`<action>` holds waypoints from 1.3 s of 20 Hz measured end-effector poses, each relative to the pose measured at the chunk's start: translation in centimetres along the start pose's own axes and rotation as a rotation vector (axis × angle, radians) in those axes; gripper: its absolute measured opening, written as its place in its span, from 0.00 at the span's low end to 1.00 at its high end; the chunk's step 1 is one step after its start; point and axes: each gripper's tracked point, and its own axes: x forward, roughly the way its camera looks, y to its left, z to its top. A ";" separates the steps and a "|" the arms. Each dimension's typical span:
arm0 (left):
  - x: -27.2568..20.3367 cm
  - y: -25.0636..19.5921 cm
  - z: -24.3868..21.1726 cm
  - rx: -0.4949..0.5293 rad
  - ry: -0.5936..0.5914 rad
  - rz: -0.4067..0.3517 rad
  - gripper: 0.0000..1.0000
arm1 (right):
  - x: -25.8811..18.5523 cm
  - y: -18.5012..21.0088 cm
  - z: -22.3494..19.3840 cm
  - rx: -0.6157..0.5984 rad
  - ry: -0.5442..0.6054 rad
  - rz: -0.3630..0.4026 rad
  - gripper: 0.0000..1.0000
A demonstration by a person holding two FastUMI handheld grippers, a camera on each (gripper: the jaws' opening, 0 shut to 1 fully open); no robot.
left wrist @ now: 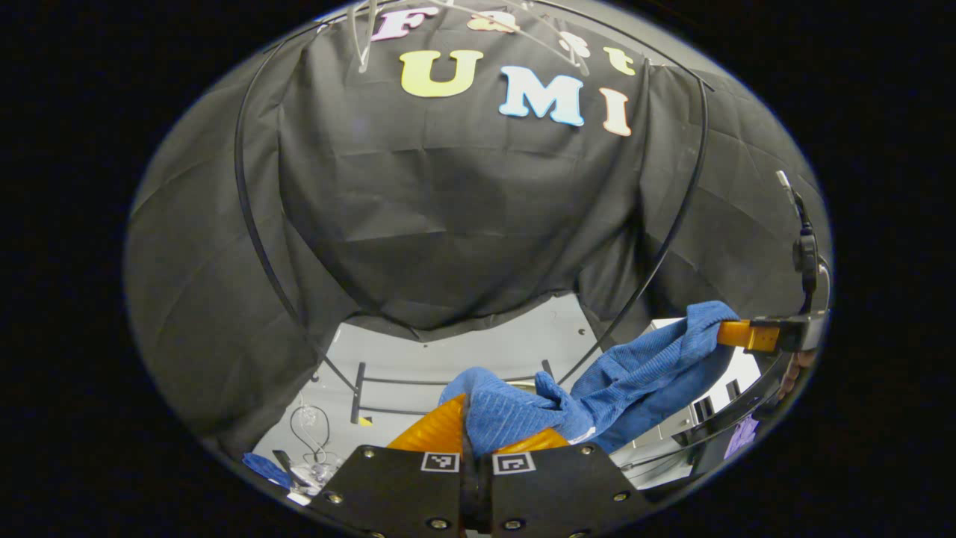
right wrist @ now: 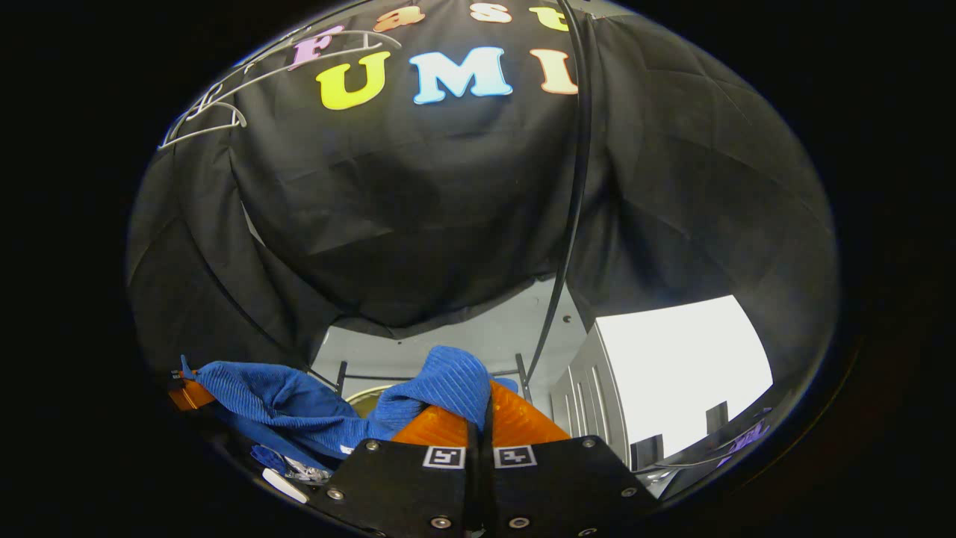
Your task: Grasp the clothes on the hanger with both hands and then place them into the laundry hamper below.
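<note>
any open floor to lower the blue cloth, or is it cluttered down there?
Bare pale floor lies between the black wall cloth's hem and the dark floor frame. It is crowded at lower left, around the loose wire. The blue cloth spans both claws: left claw, right claw. A pale rim peeks from under the cloth, possibly the hamper.
</note>
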 end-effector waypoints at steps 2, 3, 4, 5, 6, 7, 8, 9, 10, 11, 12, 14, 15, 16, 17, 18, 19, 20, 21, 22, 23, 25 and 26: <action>3.1 0.4 -2.0 0.002 0.036 -0.002 0.01 | 1.6 0.2 -1.9 0.009 0.043 -0.001 0.00; 4.6 0.7 -2.9 0.015 0.056 0.000 0.01 | 2.4 0.5 -2.6 0.008 0.062 0.001 0.00; 5.7 1.2 -4.1 0.026 0.077 0.002 0.01 | 3.1 0.9 -3.5 0.003 0.077 0.003 0.00; 6.8 1.5 -5.4 0.027 0.101 0.003 0.01 | 3.9 1.4 -4.2 -0.006 0.092 0.004 0.00; 7.7 1.8 -6.7 0.023 0.126 0.004 0.01 | 4.8 1.9 -5.0 -0.018 0.108 0.006 0.00; 8.7 2.0 -7.9 0.016 0.153 0.007 0.01 | 5.5 2.5 -5.8 -0.026 0.125 0.007 0.00; 9.5 2.3 -9.1 0.017 0.174 0.014 0.00 | 6.4 3.1 -6.7 -0.031 0.143 0.013 0.00; 10.3 2.7 -10.1 0.023 0.192 0.027 0.01 | 7.2 3.7 -7.4 -0.034 0.159 0.018 0.00; 10.9 3.1 -11.0 0.024 0.206 0.039 0.01 | 7.7 4.2 -8.1 -0.033 0.169 0.021 0.00; 11.3 3.2 -11.5 0.012 0.212 0.045 0.01 | 8.2 4.6 -8.4 -0.034 0.179 0.021 0.00; 11.6 3.0 -11.8 -0.003 0.214 0.043 0.00 | 8.4 4.7 -8.8 -0.033 0.190 0.017 0.00; 11.8 3.0 -11.8 -0.010 0.209 0.042 0.01 | 8.7 5.4 -9.4 -0.028 0.209 0.021 0.00; 11.8 2.9 -11.7 -0.006 0.207 0.041 0.01 | 8.7 5.6 -9.5 -0.027 0.215 0.023 0.00; 11.9 2.7 -11.8 0.000 0.206 0.034 0.01 | 8.7 5.7 -9.9 -0.028 0.222 0.025 0.00; 11.9 2.5 -11.8 0.006 0.207 0.027 0.02 | 8.5 5.7 -10.1 -0.030 0.231 0.026 0.01; 11.7 2.5 -11.9 0.015 0.206 0.024 0.01 | 8.3 5.8 -10.3 -0.033 0.240 0.029 0.01; 11.5 2.5 -12.0 0.020 0.211 0.027 0.02 | 8.0 5.8 -10.4 -0.036 0.249 0.030 0.01; 11.1 2.5 -12.1 0.023 0.212 0.031 0.01 | 7.8 5.7 -10.7 -0.037 0.259 0.031 0.02; 11.0 2.6 -12.2 0.021 0.212 0.033 0.02 | 7.5 5.7 -10.8 -0.037 0.267 0.033 0.03; 10.6 2.5 -12.3 0.016 0.214 0.033 0.03 | 7.2 5.8 -11.1 -0.035 0.280 0.038 0.04; 10.3 2.4 -12.3 0.011 0.217 0.027 0.03 | 6.9 5.9 -11.3 -0.033 0.296 0.044 0.04; 9.9 1.5 -12.9 0.009 0.238 -0.015 0.05 | 6.1 6.0 -11.6 -0.032 0.320 0.052 0.07; 9.6 1.4 -13.1 0.021 0.238 -0.028 0.08 | 5.7 6.2 -11.6 -0.034 0.327 0.056 0.10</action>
